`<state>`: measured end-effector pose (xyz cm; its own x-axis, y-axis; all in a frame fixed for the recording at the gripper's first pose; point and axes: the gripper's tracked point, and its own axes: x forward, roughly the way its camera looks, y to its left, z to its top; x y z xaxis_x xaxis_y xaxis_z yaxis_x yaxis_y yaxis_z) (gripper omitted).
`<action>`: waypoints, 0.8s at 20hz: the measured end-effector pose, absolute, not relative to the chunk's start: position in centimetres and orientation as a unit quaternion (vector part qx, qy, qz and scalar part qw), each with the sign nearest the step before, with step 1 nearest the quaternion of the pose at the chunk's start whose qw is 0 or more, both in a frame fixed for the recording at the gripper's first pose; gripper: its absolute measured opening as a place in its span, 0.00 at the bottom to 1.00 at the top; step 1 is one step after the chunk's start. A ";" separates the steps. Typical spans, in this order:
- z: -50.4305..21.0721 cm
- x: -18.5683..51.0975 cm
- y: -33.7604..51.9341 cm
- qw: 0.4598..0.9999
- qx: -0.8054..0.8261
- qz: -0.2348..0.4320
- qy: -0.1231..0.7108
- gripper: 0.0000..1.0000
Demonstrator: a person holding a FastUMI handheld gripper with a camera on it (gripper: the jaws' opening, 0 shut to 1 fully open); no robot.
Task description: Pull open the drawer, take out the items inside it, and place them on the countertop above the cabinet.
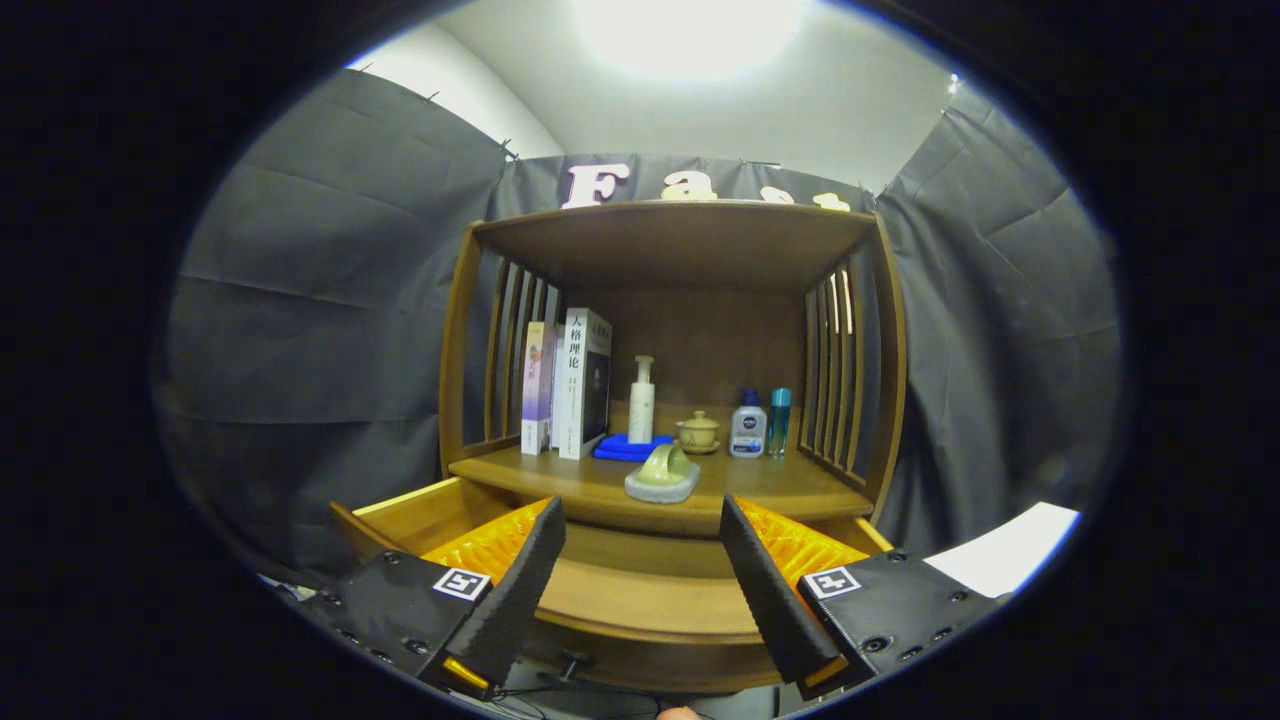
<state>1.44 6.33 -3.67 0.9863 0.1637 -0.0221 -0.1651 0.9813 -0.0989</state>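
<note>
The gripper (640, 530) has its two fingers spread wide apart, and they hold nothing. Between the fingers and just under them is the drawer (640, 590) of a wooden cabinet (680, 240). The drawer is pulled out, and the bit of its inside that shows looks bare. Just past the fingertips is the countertop (600, 485). A pale green thing on a grey base (663, 473) sits near its front edge, in the gap between the fingers. Behind it lies a folded blue cloth (628, 447), with a white pump bottle (642, 400) standing by it. Farther off, on the left finger's side, two books stand up: a purple one (537, 385) and a white one (585, 380) with Chinese writing down its spine, too small to read well. On the right finger's side are a small tan pot with a lid (698, 432), a short white bottle with a dark blue cap (748, 425) and round blue label, and a thin teal bottle (779, 420). The words on these bottles are too tiny to read.
</note>
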 end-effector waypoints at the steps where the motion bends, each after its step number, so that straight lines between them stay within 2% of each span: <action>1: -4.5 1.0 6.5 0.995 -0.053 0.084 0.014 0.98; 9: -10.6 -1.5 6.0 0.996 -0.050 0.065 0.039 0.99; 12: -10.1 -1.8 5.8 0.997 -0.064 0.052 0.009 1.00; 16: -13.1 -2.6 6.3 0.997 -0.039 0.042 0.044 1.00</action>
<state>-2.64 6.25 -13.07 0.9926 0.0803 -0.0909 -0.0872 0.9934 -0.0744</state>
